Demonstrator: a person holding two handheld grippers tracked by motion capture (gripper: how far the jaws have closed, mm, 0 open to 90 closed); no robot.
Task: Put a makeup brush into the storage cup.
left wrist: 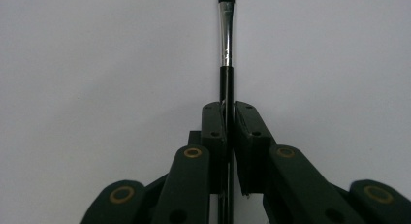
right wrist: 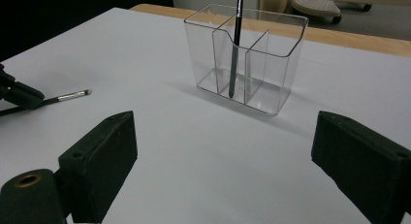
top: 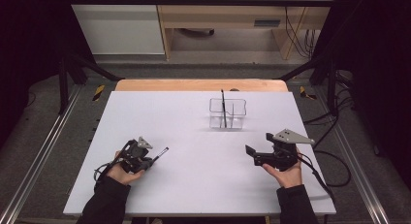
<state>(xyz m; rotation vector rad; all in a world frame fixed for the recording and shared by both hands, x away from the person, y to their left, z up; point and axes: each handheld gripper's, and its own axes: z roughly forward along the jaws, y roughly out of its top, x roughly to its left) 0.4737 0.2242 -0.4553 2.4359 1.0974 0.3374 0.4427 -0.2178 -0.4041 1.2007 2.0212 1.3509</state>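
A thin black makeup brush [left wrist: 226, 40] with a silver ferrule and short dark bristles lies flat on the white table, and my left gripper [left wrist: 230, 112] is shut on its handle. In the high view that gripper [top: 151, 160] sits at the front left with the brush [top: 162, 152] poking out toward the right. My right gripper [top: 259, 144] rests at the front right, its jaws wide open [right wrist: 223, 136] with nothing between them. It faces a clear plastic organiser [right wrist: 286, 73] in which a second dark brush [right wrist: 235, 49] stands upright in the middle compartment.
The organiser [top: 237, 107] stands right of centre toward the back of the white table [top: 194, 185]. A wooden edge [top: 194, 84] runs behind the board. Black frame bars and cables flank both sides.
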